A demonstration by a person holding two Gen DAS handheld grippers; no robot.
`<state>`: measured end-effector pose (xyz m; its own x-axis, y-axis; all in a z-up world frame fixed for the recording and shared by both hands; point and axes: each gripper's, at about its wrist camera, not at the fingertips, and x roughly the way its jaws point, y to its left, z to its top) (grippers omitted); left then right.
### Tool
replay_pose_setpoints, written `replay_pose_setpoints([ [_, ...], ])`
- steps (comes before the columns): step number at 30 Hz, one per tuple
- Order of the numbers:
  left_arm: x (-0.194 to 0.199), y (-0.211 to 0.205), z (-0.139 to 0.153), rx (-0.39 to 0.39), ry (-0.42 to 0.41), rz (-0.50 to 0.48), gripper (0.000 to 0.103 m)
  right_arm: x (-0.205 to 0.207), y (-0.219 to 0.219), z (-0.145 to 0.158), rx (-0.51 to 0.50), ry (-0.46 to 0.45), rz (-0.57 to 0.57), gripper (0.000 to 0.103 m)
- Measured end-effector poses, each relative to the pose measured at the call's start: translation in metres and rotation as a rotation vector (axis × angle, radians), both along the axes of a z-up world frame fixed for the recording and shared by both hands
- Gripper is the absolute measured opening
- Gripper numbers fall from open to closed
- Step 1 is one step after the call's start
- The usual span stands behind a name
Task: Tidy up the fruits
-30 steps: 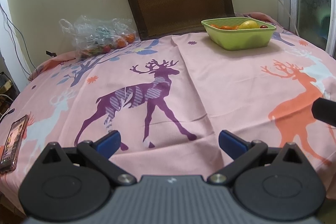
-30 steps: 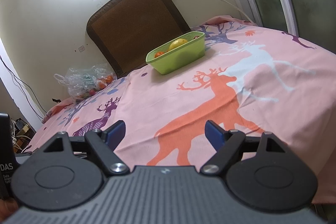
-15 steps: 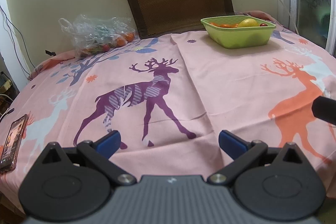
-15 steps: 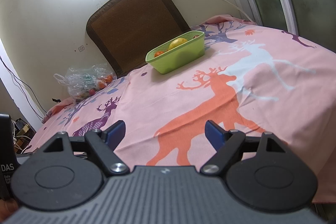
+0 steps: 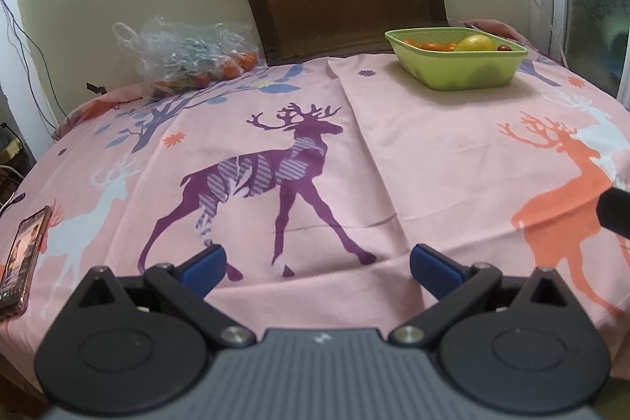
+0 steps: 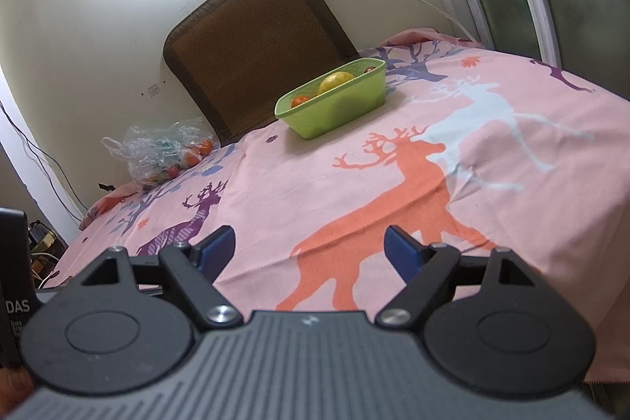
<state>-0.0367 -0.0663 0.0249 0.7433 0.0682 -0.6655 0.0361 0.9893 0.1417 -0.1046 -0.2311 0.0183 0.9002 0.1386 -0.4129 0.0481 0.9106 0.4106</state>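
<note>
Phone [image 5: 21,258]: far left of my left claw, flat at the cloth's edge, out of the working lane, I'd guess on purpose.
Bag [image 5: 185,56]: ahead-left of my left claw, well apart, slumped by the wall; loose fruit shows through the plastic, which I read as the supply to sort.
Left claw [image 5: 317,268]: I hold it low and level over the bench [image 5: 413,160], pointing at the far wall; fingers spread wide, nothing between them.
Bowl [image 5: 458,67]: ahead-right of my left claw, ahead and slightly left of my right; already holds orange fruit and a yellow one, likely the destination.
Right claw [image 6: 311,250]: tilted, rolled to one side, fingers wide apart and empty, hovering above the near edge.
</note>
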Motion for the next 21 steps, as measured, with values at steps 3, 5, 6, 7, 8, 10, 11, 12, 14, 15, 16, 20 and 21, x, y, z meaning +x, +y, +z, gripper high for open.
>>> replay_pose_setpoints([
  [3,0.003,-0.002,-0.001,0.0,0.01,-0.005,0.103,0.002,0.0,0.001,-0.01,-0.005,0.004,0.085],
  [5,0.005,-0.004,-0.002,0.002,0.017,-0.015,0.103,0.003,0.001,0.003,-0.019,-0.009,0.009,0.085],
  [6,0.007,-0.006,-0.003,0.006,0.02,-0.021,0.103,0.004,0.002,0.004,-0.027,-0.011,0.011,0.085],
  [7,0.008,-0.007,-0.003,0.007,0.023,-0.025,0.103,0.005,0.002,0.005,-0.032,-0.011,0.014,0.085],
  [8,0.009,-0.009,-0.003,0.007,0.026,-0.03,0.103,0.006,0.002,0.006,-0.037,-0.011,0.015,0.085],
  [10,0.013,-0.012,-0.004,0.005,0.031,-0.036,0.103,0.009,0.0,0.007,-0.043,-0.009,0.017,0.085],
  [11,0.014,-0.014,-0.004,0.005,0.031,-0.038,0.103,0.01,0.0,0.008,-0.046,-0.008,0.017,0.085],
  [12,0.016,-0.016,-0.004,0.007,0.031,-0.04,0.103,0.012,-0.002,0.009,-0.05,-0.007,0.017,0.085],
  [14,0.02,-0.019,-0.004,0.01,0.033,-0.043,0.103,0.016,-0.004,0.009,-0.055,-0.005,0.015,0.085],
  [15,0.023,-0.021,-0.005,0.01,0.036,-0.044,0.103,0.019,-0.005,0.01,-0.056,-0.002,0.016,0.085],
  [16,0.026,-0.023,-0.005,0.01,0.04,-0.047,0.103,0.021,-0.006,0.01,-0.056,0.0,0.016,0.085],
  [20,0.038,-0.029,-0.007,0.018,0.052,-0.052,0.103,0.032,-0.01,0.011,-0.062,0.003,0.019,0.085],
  [21,0.041,-0.03,-0.008,0.019,0.054,-0.052,0.103,0.035,-0.011,0.011,-0.065,0.004,0.022,0.085],
])
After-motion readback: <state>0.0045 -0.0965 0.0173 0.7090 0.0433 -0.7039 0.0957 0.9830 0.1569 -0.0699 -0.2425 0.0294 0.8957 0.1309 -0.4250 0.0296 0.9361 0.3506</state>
